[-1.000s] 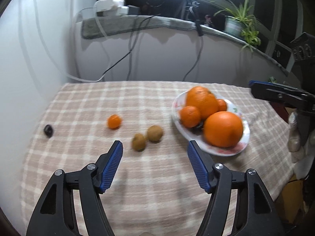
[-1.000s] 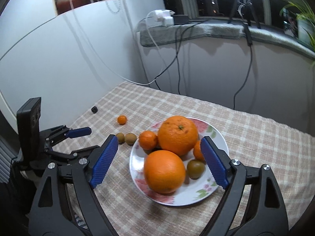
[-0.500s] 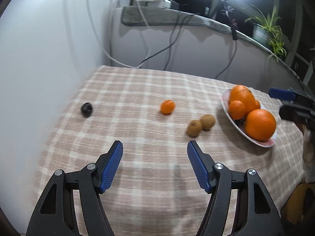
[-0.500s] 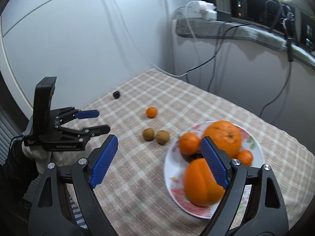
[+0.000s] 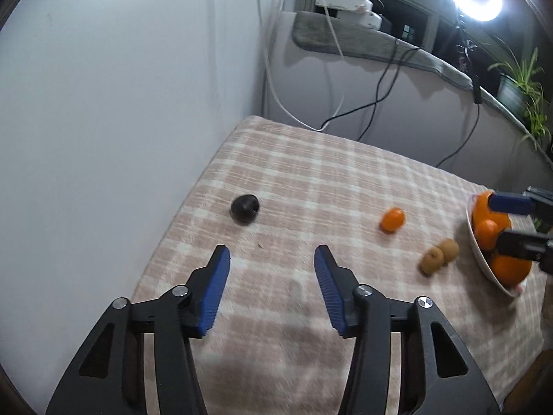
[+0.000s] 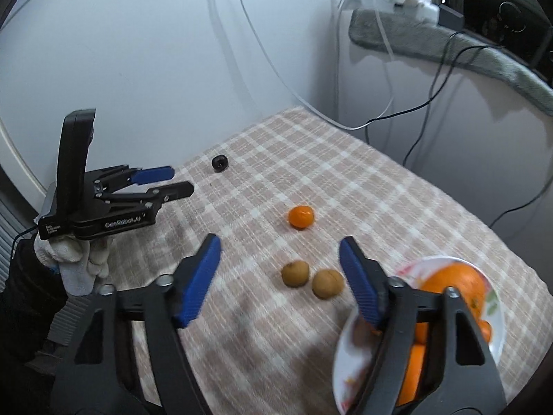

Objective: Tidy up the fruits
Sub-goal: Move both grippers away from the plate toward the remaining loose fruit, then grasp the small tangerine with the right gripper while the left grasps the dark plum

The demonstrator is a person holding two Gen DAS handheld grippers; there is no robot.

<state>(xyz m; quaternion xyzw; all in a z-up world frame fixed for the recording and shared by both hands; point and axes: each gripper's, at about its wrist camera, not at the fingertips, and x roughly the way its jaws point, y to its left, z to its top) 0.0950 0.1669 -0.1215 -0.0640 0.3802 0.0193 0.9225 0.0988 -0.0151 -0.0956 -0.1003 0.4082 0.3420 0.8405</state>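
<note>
A: Left wrist view?
B: Left gripper [image 5: 269, 259] fingers closing, empty; dark fruit [image 5: 245, 209] lies just ahead-left on the counter [image 5: 311, 173].
A: Right wrist view?
B: Right gripper [image 6: 278, 254] closing, empty; two brown fruits [image 6: 312, 278] between its fingers, nearer this hand.

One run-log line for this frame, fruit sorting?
left tongs: closing, empty, near dark fruit | right tongs: closing, empty, over two brown fruits | small orange: loose | plate: oranges
</note>
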